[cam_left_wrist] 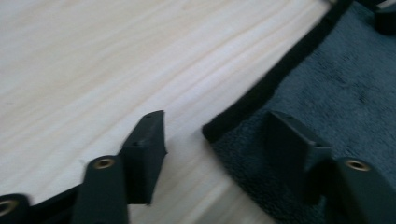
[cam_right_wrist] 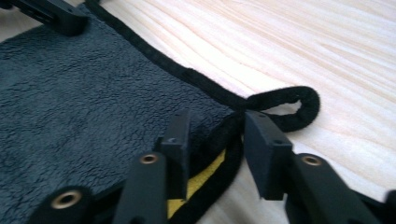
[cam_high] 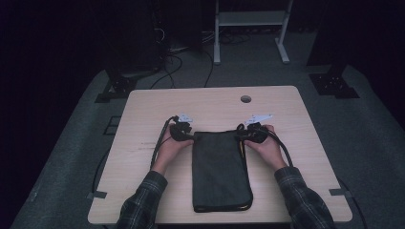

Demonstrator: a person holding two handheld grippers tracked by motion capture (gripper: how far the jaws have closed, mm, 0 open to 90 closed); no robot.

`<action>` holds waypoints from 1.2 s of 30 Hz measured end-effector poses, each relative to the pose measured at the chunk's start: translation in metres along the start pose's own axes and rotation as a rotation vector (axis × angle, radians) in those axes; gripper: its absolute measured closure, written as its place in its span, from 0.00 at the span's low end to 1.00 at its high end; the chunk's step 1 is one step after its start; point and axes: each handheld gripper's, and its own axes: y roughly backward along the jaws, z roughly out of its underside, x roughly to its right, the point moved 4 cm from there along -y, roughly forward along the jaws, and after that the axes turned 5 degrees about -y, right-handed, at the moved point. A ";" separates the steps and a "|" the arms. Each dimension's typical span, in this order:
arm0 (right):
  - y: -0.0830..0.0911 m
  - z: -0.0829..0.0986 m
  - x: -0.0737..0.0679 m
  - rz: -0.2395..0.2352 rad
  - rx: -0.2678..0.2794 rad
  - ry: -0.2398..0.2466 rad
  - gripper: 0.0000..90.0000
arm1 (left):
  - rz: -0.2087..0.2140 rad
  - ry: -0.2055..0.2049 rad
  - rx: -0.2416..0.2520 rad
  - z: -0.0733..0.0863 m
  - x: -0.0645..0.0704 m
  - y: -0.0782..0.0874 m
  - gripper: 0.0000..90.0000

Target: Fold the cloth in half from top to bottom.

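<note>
Near the table's (cam_high: 143,109) front edge lies a dark folded towel (cam_high: 219,171), already doubled into a long strip. Both tongs sit at its far corners: the left gripper (cam_left_wrist: 212,140) gapes wide astride one corner, the right gripper (cam_right_wrist: 215,140) partly spread around the corner beside the hanging loop (cam_right_wrist: 292,105). Neither grips yet; probably another fold remains.

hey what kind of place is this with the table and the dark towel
Probably a lab or recording room: a bare wooden table on grey carpet, cables across the floor, and a metal stand frame behind. The folded dark towel looks like a handling setup.
</note>
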 end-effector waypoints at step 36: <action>0.051 -0.053 -0.003 -0.093 0.164 -0.045 0.92 | 0.068 -0.044 0.202 -0.051 0.004 0.063 0.91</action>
